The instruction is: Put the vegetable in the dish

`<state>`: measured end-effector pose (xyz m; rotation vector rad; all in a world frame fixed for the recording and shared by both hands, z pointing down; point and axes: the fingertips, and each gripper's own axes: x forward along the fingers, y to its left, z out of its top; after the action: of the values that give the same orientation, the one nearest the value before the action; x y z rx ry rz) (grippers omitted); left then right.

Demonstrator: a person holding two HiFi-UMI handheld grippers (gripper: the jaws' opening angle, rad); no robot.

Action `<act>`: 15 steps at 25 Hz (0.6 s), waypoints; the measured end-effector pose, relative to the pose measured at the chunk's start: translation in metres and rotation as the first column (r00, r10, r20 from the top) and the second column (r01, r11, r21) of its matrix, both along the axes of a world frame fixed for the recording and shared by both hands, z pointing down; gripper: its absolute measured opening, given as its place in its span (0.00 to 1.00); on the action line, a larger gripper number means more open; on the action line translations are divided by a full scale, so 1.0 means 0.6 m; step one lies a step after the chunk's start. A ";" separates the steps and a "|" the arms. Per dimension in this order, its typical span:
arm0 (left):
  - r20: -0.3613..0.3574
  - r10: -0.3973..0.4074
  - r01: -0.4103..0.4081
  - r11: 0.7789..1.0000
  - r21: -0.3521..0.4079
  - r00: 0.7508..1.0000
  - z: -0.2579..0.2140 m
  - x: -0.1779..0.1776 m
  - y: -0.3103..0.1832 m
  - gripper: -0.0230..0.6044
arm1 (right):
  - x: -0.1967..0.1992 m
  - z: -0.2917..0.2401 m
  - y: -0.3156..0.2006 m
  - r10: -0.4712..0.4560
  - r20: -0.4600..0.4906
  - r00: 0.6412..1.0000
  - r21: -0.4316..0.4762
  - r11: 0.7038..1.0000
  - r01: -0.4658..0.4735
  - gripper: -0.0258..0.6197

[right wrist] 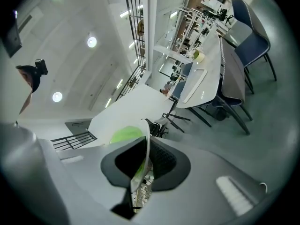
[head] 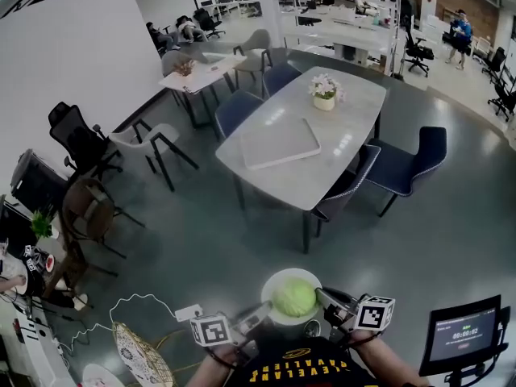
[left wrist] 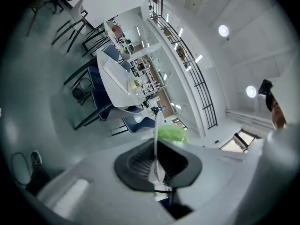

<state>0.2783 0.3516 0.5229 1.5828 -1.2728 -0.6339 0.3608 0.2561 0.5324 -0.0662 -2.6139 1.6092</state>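
Observation:
A pale green leafy vegetable (head: 293,298) lies in a round white dish (head: 272,287) that is held in the air just in front of the person's chest. My left gripper (head: 256,316) is shut on the dish's left rim and my right gripper (head: 326,299) is shut on its right rim. In the left gripper view the gripper (left wrist: 157,162) clamps the thin white rim (left wrist: 156,139), with the vegetable (left wrist: 172,134) just beyond. In the right gripper view the gripper (right wrist: 143,162) pinches the rim (right wrist: 146,139), the vegetable (right wrist: 124,136) showing to its left.
A long grey table (head: 339,147) with a flower pot (head: 325,92) and a flat grey slab (head: 280,143) stands ahead, ringed by blue chairs (head: 411,164). A screen (head: 466,334) is at lower right. A white cable (head: 133,302) and a woven disc (head: 142,356) lie lower left.

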 end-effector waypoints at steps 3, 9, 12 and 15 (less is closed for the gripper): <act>-0.002 -0.005 0.005 1.000 -0.011 1.000 0.009 -0.016 -0.017 0.06 | -0.017 0.012 -0.016 -0.004 -0.006 1.000 -0.009 1.000 0.004 0.09; -0.018 0.023 -0.023 1.000 -0.008 1.000 0.030 -0.078 -0.069 0.06 | -0.075 0.030 -0.065 0.016 -0.025 1.000 -0.003 1.000 -0.016 0.09; -0.033 0.049 -0.049 0.999 0.001 0.998 0.035 -0.123 -0.095 0.06 | -0.117 0.030 -0.088 0.045 -0.034 0.998 0.002 0.999 -0.045 0.09; -0.041 0.078 -0.077 0.997 0.019 0.996 0.029 -0.180 -0.117 0.06 | -0.169 0.023 -0.107 0.077 -0.042 0.996 0.010 0.997 -0.076 0.09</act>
<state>0.1700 0.2814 0.5400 1.6167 -1.1721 -0.6279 0.2595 0.1919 0.5460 0.0682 -2.6215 1.6049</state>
